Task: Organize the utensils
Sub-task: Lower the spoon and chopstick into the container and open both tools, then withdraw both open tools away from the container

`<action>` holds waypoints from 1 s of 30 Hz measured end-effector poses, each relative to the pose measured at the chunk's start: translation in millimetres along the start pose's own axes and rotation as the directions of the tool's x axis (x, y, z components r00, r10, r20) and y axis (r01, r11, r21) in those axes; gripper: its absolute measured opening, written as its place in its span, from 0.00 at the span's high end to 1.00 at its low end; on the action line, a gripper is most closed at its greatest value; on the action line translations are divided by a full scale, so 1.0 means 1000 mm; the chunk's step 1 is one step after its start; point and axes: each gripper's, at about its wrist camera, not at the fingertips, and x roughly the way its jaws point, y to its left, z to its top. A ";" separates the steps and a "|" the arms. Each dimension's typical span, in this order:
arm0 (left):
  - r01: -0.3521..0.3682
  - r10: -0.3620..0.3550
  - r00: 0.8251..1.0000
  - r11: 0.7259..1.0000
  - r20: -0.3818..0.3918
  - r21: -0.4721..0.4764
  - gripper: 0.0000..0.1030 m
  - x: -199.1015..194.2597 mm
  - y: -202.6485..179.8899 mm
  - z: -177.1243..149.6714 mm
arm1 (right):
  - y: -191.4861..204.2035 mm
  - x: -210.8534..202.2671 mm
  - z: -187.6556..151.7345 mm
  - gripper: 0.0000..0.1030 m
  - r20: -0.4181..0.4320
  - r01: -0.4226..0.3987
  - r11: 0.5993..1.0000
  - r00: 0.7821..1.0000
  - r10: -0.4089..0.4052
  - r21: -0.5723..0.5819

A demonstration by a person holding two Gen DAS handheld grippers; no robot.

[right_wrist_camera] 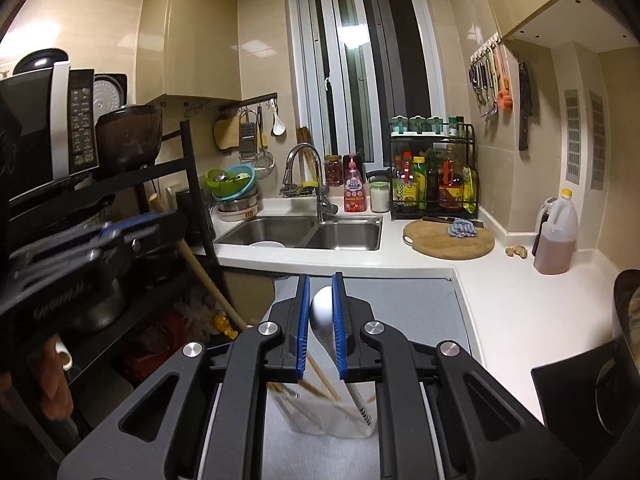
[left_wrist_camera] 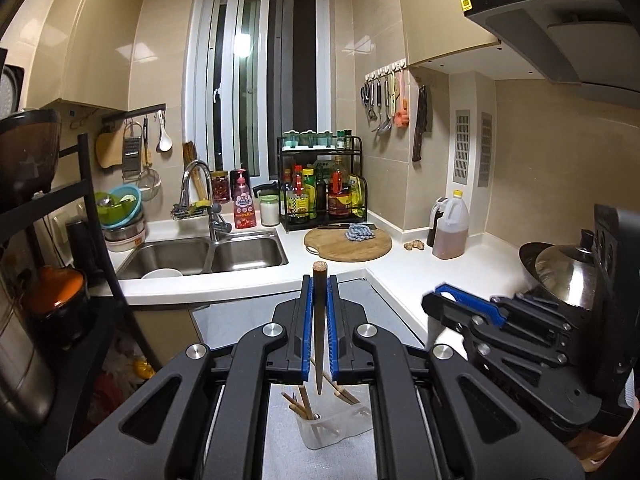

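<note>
My left gripper [left_wrist_camera: 320, 280] is shut on a brown wooden chopstick [left_wrist_camera: 319, 320], held upright above a clear plastic holder [left_wrist_camera: 332, 428] with several chopsticks in it. My right gripper [right_wrist_camera: 320, 280] has a white spoon [right_wrist_camera: 323, 312] between its blue pads; the spoon's handle reaches down into the same clear holder [right_wrist_camera: 332, 416]. The jaws look slightly wider than the spoon, so I cannot tell if they grip it. The right gripper also shows at the right of the left wrist view [left_wrist_camera: 452, 300], and the left gripper shows blurred at the left of the right wrist view [right_wrist_camera: 120, 236].
The holder stands on a grey mat [left_wrist_camera: 256, 320]. A white counter [left_wrist_camera: 440, 276] holds a double sink [left_wrist_camera: 208, 256], a round cutting board [left_wrist_camera: 348, 244], a spice rack [left_wrist_camera: 320, 184], an oil jug [left_wrist_camera: 450, 228] and a lidded pot [left_wrist_camera: 568, 276]. A black shelf [left_wrist_camera: 92, 208] stands left.
</note>
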 end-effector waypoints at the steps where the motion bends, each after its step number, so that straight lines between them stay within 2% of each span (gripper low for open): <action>1: -0.001 0.001 1.000 1.000 -0.005 -0.003 0.94 0.003 0.001 0.000 | -0.001 0.005 0.003 0.89 0.002 0.000 1.000 1.000 0.000 0.007; 6: -0.003 0.002 0.999 1.000 -0.038 -0.008 0.94 0.022 0.006 -0.005 | -0.009 0.025 0.016 0.89 0.023 -0.029 0.998 0.999 0.028 0.058; 10: 0.006 -0.007 0.998 1.000 -0.056 -0.019 0.94 0.037 0.008 -0.010 | -0.015 0.040 0.011 0.89 0.015 -0.037 0.996 0.999 0.036 0.084; 23: -0.005 0.000 0.987 1.000 -0.163 -0.027 0.94 0.081 0.013 -0.051 | -0.039 0.079 -0.045 0.88 -0.099 -0.004 0.988 0.995 0.019 0.153; 24: -0.003 -0.003 0.983 0.999 -0.184 -0.033 0.85 0.084 0.013 -0.055 | -0.040 0.079 -0.048 0.85 -0.106 0.001 0.988 0.994 0.016 0.155; 25: -0.015 0.006 0.980 0.999 -0.198 -0.042 0.71 0.086 0.015 -0.058 | -0.040 0.079 -0.051 0.78 -0.109 0.009 0.988 0.994 0.008 0.155; 26: -0.037 0.027 0.979 0.998 -0.200 -0.048 0.34 0.085 0.016 -0.060 | -0.040 0.078 -0.054 0.70 -0.115 0.020 0.989 0.993 -0.003 0.150; 27: -0.074 0.061 0.981 0.995 -0.182 -0.063 0.17 0.081 0.019 -0.062 | -0.040 0.076 -0.057 0.55 -0.113 0.032 0.989 0.993 -0.015 0.144; 28: -0.098 0.085 0.984 0.992 -0.157 -0.078 0.15 0.077 0.022 -0.063 | -0.040 0.073 -0.060 0.47 -0.107 0.044 0.990 0.994 -0.030 0.137; 30: -0.113 0.098 0.986 0.988 -0.134 -0.108 0.13 0.067 0.029 -0.065 | -0.038 0.065 -0.066 0.43 -0.094 0.071 0.992 0.994 -0.062 0.103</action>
